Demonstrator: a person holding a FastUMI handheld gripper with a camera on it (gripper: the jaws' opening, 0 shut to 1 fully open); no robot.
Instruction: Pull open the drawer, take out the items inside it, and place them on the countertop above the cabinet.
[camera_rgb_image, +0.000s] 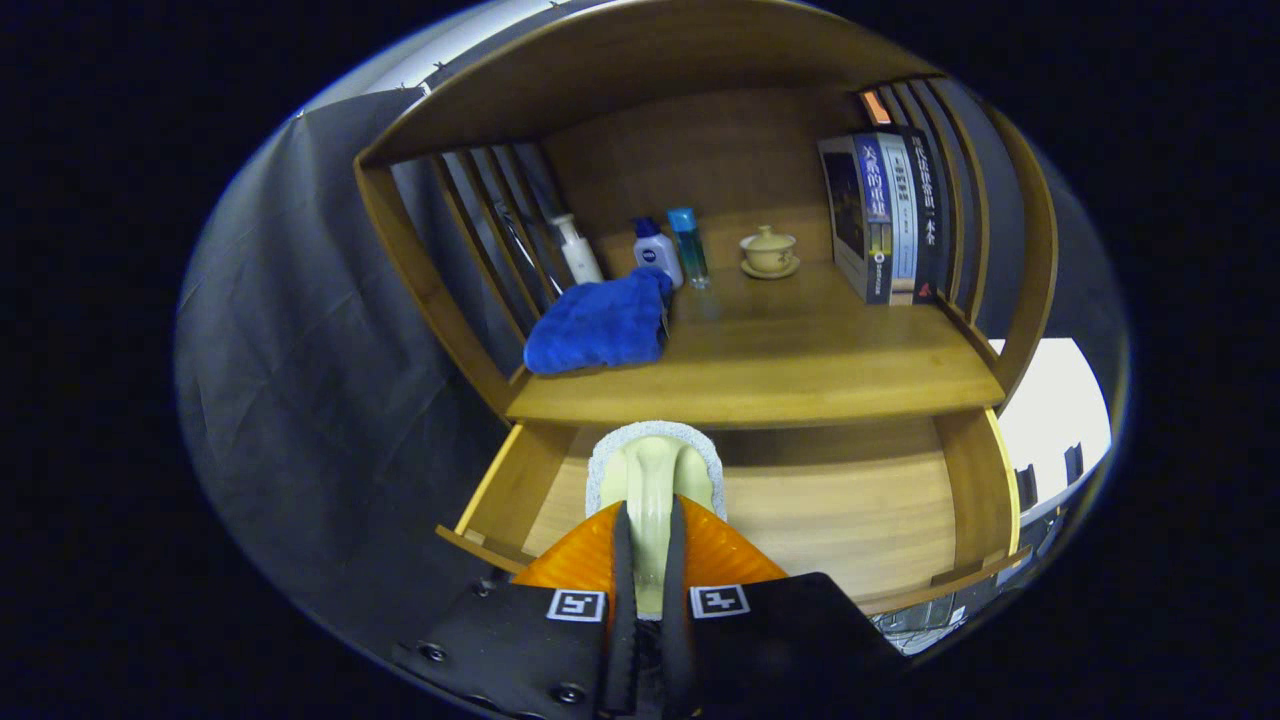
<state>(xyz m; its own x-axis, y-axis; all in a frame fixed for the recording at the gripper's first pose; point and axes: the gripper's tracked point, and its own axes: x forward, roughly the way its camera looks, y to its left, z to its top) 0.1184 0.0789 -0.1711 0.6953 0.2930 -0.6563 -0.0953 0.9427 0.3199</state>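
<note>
- Gripper (650, 560) sits nearest the camera, fingers nearly together and pressing from both sides on the pale handle of a scrub brush (653, 475); brush is off the drawer floor, held above it.
- Scrub brush: cream plastic handle running back between the fingers, rounded head with a grey-white bristle or pad rim sticking out just ahead of the fingertips.
- Handling, my guess: light, stiff plastic body, smooth and a bit slippery at the neck; soft rim gives if squeezed. Best hold looks like the narrow handle neck, where the fingers sit now, not the fuzzy edge.
- Drawer (975, 490) is pulled open under the countertop; wooden floor around the brush looks bare, though the part under the gripper is hidden.
- Brush head hangs over the rear middle of the drawer, just below the front edge of the countertop (800, 375).
- Countertop, left side near the slatted wall: blue towel (600, 325), close to the front-left corner.
- Behind the towel toward the back wall: white pump bottle (578, 250), white bottle with blue cap (657, 252), clear blue-capped bottle (689, 245).
- Back centre: lidded teacup on saucer (768, 250).
- Right side: upright books (885, 215) against the right slats.
- Front-centre of the countertop is free, likely drop spot.
</note>
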